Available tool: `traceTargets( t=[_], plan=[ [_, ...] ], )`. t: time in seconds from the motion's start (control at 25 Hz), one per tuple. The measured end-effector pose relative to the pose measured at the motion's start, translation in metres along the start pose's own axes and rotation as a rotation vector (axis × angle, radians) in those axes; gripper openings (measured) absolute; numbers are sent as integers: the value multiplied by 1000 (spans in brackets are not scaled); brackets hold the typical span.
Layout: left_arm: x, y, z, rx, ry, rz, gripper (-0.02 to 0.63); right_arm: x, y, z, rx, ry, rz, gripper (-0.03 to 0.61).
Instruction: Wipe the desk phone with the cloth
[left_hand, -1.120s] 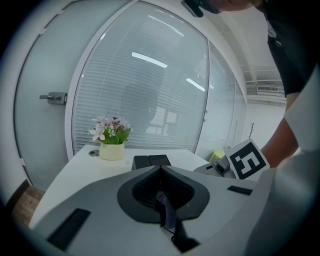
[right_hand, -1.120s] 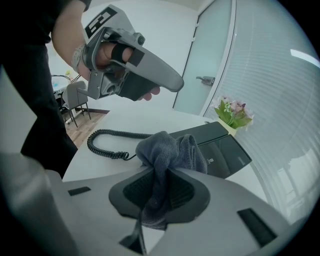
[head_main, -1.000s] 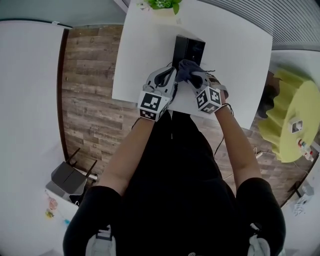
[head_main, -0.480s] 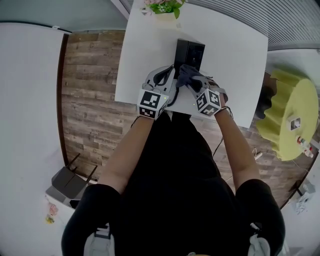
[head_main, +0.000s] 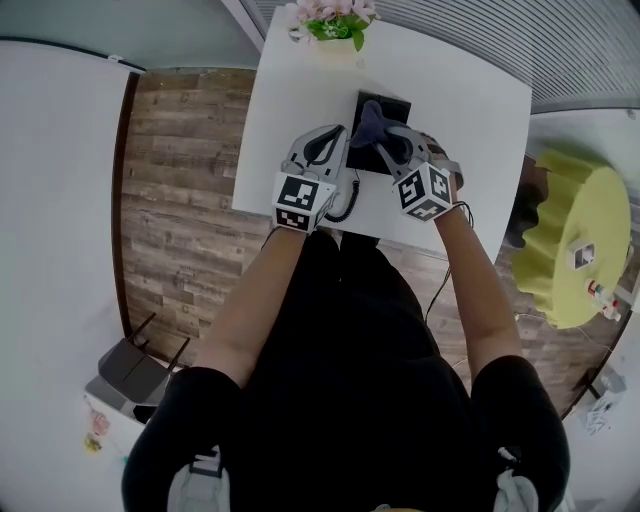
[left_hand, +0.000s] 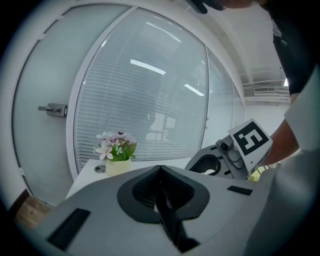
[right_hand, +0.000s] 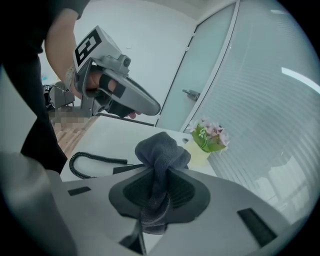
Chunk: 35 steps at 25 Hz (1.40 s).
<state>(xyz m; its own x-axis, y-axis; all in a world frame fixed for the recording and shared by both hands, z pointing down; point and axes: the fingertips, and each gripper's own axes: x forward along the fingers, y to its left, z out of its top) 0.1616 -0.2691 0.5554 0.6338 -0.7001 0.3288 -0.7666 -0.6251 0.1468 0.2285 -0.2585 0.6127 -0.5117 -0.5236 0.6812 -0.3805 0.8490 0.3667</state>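
The black desk phone (head_main: 393, 108) lies on the white table (head_main: 470, 120). My right gripper (head_main: 383, 140) is shut on a bunched dark grey cloth (head_main: 368, 122), which rests over the phone's far half. In the right gripper view the cloth (right_hand: 162, 150) bulges out between the jaws of that gripper (right_hand: 159, 174). My left gripper (head_main: 336, 138) hangs just left of the phone, its jaws pressed together (left_hand: 161, 172) with nothing seen between them. The phone's coiled cord (head_main: 347, 205) trails toward the table's near edge.
A pot of pink and white flowers (head_main: 330, 22) stands at the table's far edge, also in the left gripper view (left_hand: 116, 156). A yellow-green round seat (head_main: 580, 240) sits to the right. The wooden floor (head_main: 180, 200) lies left of the table.
My right gripper has carried the cloth along the phone, from its near part toward its far end. The left gripper has stayed beside the phone's left side.
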Motion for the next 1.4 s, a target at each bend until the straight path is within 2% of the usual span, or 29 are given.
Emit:
traceTargets(
  t=[0.28,0.56,1.0,1.4],
  plan=[
    [11,14,7,-2,-19,15,11,17,-36,18,-32,-19,-45,78],
    [21,23,-5,-9,9,30,11,48,-53,7,-64,18,-60,78],
    [25,34,-23,-30,39,38,11,62,-25,-5,-91,29,23,77],
    [23,21,-45,-52,69,6,11,58,22,-18,-54,46,64,77]
  ],
)
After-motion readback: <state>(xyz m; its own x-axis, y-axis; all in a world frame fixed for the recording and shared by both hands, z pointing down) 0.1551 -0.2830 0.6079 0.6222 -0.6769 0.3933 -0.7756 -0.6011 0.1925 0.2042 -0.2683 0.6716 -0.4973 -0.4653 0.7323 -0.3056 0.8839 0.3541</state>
